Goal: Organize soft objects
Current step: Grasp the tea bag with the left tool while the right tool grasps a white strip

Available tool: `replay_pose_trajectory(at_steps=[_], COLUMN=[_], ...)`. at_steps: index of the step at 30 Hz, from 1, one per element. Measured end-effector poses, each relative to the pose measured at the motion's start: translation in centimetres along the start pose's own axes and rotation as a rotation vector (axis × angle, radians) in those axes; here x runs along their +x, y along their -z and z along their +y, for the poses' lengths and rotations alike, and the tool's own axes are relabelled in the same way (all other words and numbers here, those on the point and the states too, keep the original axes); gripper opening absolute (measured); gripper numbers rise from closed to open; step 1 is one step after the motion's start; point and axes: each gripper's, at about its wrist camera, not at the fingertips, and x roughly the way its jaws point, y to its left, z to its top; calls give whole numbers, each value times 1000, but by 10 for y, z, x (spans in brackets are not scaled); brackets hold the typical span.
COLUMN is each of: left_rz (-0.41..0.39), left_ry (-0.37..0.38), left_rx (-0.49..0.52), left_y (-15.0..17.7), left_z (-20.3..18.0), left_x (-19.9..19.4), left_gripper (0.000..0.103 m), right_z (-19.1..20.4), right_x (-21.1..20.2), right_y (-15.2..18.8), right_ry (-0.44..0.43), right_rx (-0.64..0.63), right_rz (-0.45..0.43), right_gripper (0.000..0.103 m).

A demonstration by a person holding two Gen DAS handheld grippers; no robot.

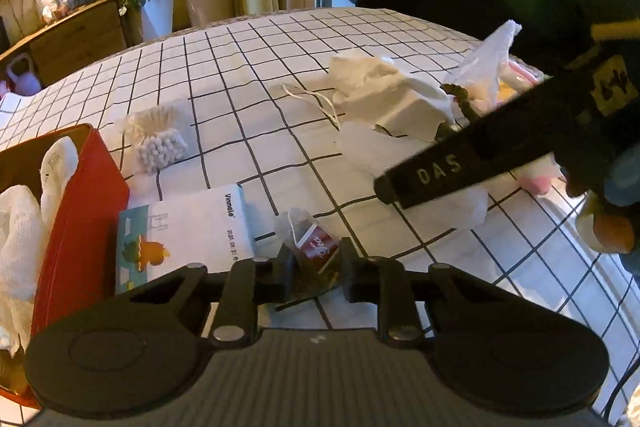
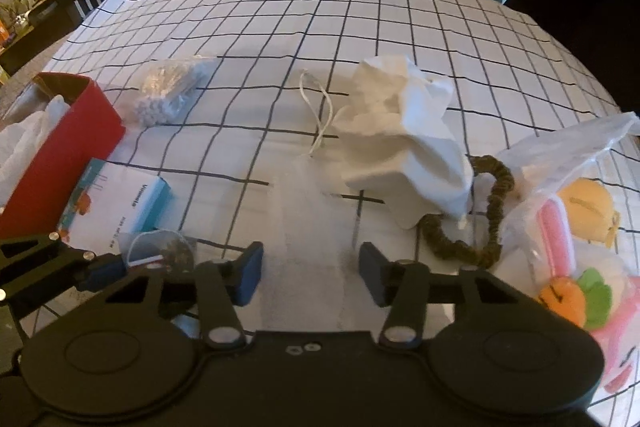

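While the red box (image 1: 86, 211) at the surface's (image 1: 248, 67) left edge held white cloths (image 1: 20, 239), your left tongs (image 1: 316, 267) were nearly closed, pads pressing a tea bag (image 1: 314, 247) beside the tissue pack (image 1: 188, 231). Your right tongs (image 2: 310, 273) stood half open over a sheer white pouch (image 2: 308, 211), pads not on it.

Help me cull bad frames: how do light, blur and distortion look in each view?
Left wrist view: warm dim light, grid tablecloth bowed by the fisheye, right tool slightly smeared. Right wrist view: same bowing, sheer pouch between the tips soft and washed out.
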Motion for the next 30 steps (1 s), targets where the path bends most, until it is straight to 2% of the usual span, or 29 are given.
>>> replay_pose_trajectory(at_steps=[3,5,8,19,30], left_rz=[1,6,10,-16,-23], left_ry=[-1,3,8,31,46], left_rx=[-11,-21,-31,-28,-27], left_y=[-2,-2,-3,-8,-16], left_z=[2,4,5,7,26], left_x=[-2,-3,-6,-41,-93], left_gripper=[17,17,16,15,15], right_z=[1,2,4,3,22], right_x=[-2,-4,-11,-71,-144], right_y=[1,3,6,18,35], right_ry=[4,12,12,-75,-155], right_rx=[-1,-12,-16,73,87], right_rz=[3,-1,-17,-100,-206], right_gripper=[38,26,17,13,13])
